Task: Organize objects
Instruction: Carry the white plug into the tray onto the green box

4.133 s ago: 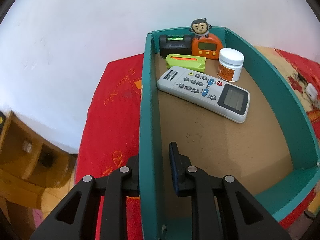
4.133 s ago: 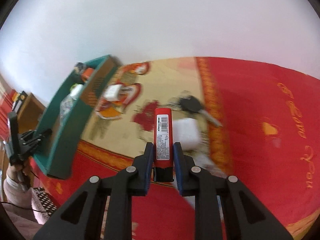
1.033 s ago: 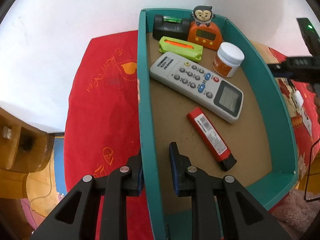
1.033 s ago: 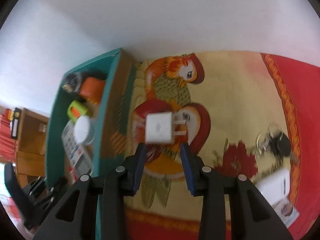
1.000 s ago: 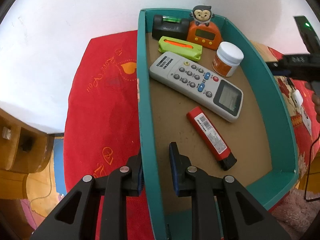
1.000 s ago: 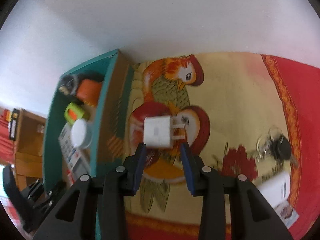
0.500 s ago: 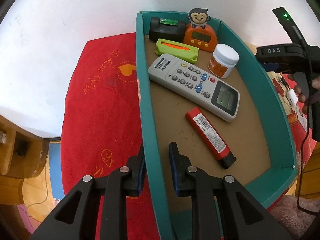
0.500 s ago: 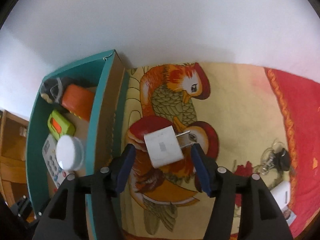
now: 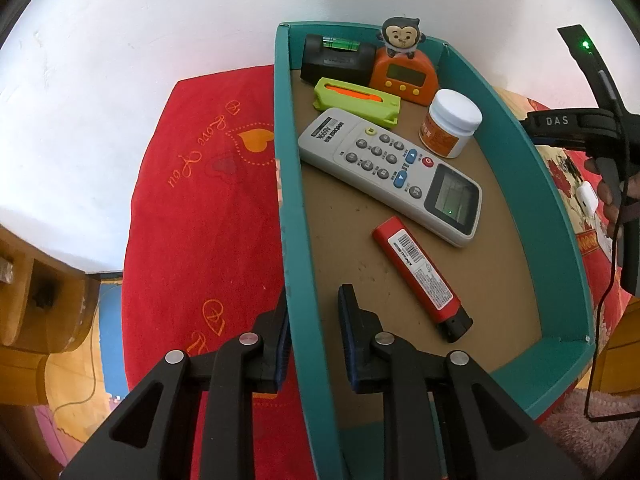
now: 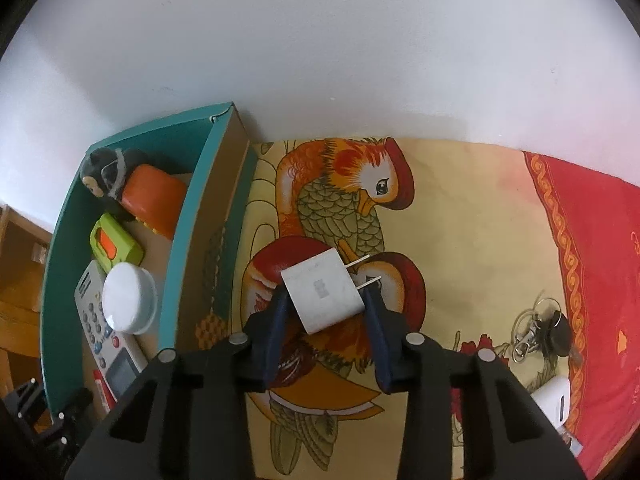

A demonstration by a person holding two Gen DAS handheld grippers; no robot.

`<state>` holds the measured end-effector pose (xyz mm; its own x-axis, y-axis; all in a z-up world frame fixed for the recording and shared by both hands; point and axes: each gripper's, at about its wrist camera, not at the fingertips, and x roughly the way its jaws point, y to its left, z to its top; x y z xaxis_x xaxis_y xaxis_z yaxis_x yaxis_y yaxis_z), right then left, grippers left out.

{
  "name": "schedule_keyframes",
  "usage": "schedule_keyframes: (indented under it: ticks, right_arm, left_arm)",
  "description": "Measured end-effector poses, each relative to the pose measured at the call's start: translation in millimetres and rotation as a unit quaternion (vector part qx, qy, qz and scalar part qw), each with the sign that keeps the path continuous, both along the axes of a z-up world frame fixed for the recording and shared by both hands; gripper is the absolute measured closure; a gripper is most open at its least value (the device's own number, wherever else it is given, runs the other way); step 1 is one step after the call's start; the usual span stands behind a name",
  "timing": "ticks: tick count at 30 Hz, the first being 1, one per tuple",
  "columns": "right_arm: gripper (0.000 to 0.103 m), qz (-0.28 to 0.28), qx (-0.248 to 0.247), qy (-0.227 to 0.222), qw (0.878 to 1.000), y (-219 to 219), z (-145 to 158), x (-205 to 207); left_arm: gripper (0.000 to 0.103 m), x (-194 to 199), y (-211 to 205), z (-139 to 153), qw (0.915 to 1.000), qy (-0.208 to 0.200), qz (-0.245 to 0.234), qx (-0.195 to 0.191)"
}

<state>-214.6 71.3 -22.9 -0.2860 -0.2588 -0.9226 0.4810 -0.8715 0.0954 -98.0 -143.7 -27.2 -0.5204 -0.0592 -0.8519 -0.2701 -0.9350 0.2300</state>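
The right gripper [image 10: 326, 312] has just closed on one white cube-shaped plug adapter [image 10: 322, 295]; the left gripper [image 9: 313, 334] clamps the teal cardboard tray's [image 9: 289, 216] wall, six items ahead.

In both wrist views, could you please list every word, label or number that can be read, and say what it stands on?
"DAS": on the right gripper's body, seen from the left wrist.
"Love You": stitched on the red cloth.
"XINKAI": beside the barcode on the red lighter; its smaller print is unreadable.
White remote: header print too small to read reliably.
White charger: label blurred.
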Motion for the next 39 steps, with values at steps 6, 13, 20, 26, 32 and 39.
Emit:
schedule_keyframes:
  ticks: [6, 13, 20, 26, 32, 39]
  right_arm:
    - [0.069, 0.003, -0.023, 0.009, 1.0, 13, 8, 6]
    - [0.069, 0.03, -0.068, 0.007, 0.997, 20, 35, 30]
    - [0.069, 0.118, -0.101, 0.009, 0.988, -8, 68, 62]
    - [0.069, 0.178, -0.096, 0.001, 0.979, -76, 59, 92]
    - [0.069, 0.207, -0.08, -0.008, 0.975, -116, 36, 91]
    - [0.069, 0.203, -0.048, 0.005, 0.978, -138, 17, 80]
  left_arm:
    - [0.082, 0, 0, 1, 1.0, 0.001, -0.003, -0.001]
    - [0.082, 1, 0, 1, 0.9999, 0.003, -0.009, -0.003]
    - [0.082, 2, 0, 1, 0.9999, 0.006, -0.014, -0.006]
    - [0.082, 3, 0, 2, 0.9997, 0.01, -0.02, -0.006]
    - [0.082, 0, 0, 2, 0.9996, 0.013, -0.023, -0.007]
    - [0.082, -1, -1, 3, 0.9993, 0.016, -0.033, -0.008]
